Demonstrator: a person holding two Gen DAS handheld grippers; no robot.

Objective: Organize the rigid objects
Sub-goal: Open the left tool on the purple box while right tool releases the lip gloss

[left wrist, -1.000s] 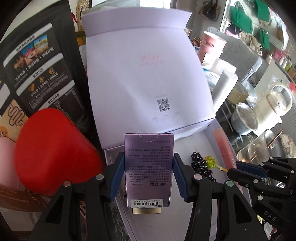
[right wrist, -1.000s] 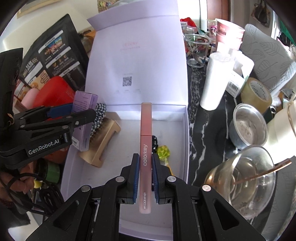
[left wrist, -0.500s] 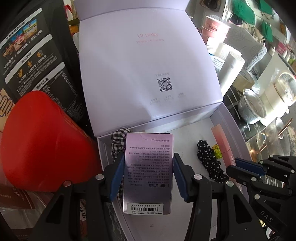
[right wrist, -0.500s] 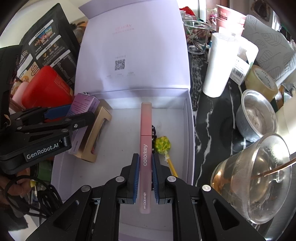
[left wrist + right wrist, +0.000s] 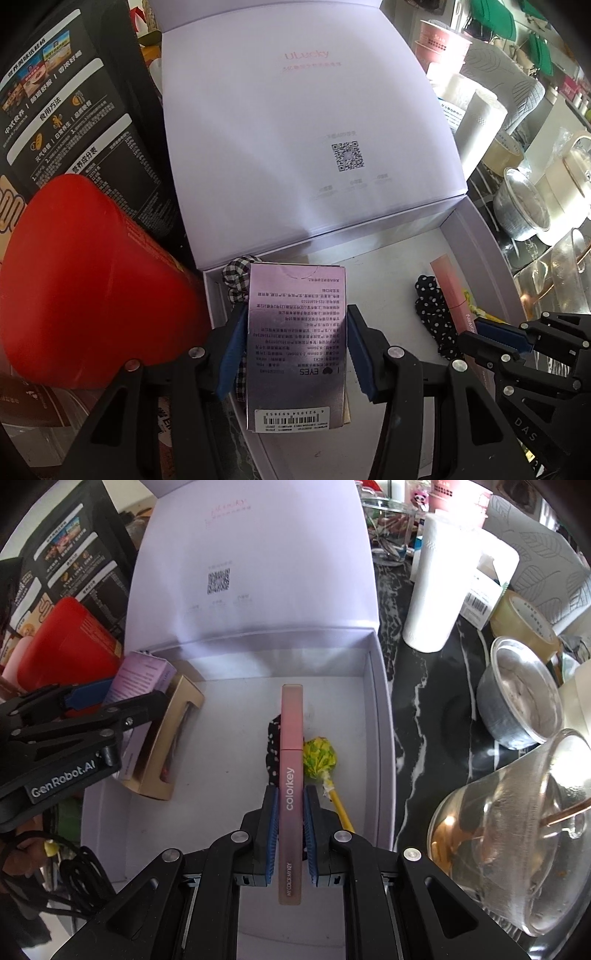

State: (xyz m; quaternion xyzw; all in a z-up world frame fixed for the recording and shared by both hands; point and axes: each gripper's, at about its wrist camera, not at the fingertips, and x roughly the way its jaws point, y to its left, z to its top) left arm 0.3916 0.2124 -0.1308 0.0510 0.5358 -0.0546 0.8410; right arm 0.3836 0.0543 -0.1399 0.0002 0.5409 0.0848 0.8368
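Holding a lilac eye-product carton [image 5: 297, 347] across its two broad sides, the left gripper [image 5: 295, 350] has its jaws partly open and pressed on it, above the near-left part of the open lavender gift box [image 5: 380, 686]. The carton looks light and stiff but crushable — a hold on the flat faces suits it. Its label reads "EYES" above a barcode.

The right gripper [image 5: 290, 830] has its jaws nearly shut on a slim pink lip-gloss tube [image 5: 291, 775], over the box's right side, above a polka-dot scrunchie [image 5: 272, 753] and a yellow lollipop [image 5: 319, 758]. The tube seems rigid, light and smooth — likely slippery, best pinched mid-length. It reads "colorkey" and "MY COLOR MY KEY".

The lid carries "uLucky" and a QR code; the left gripper is marked "GenRobot.AI".
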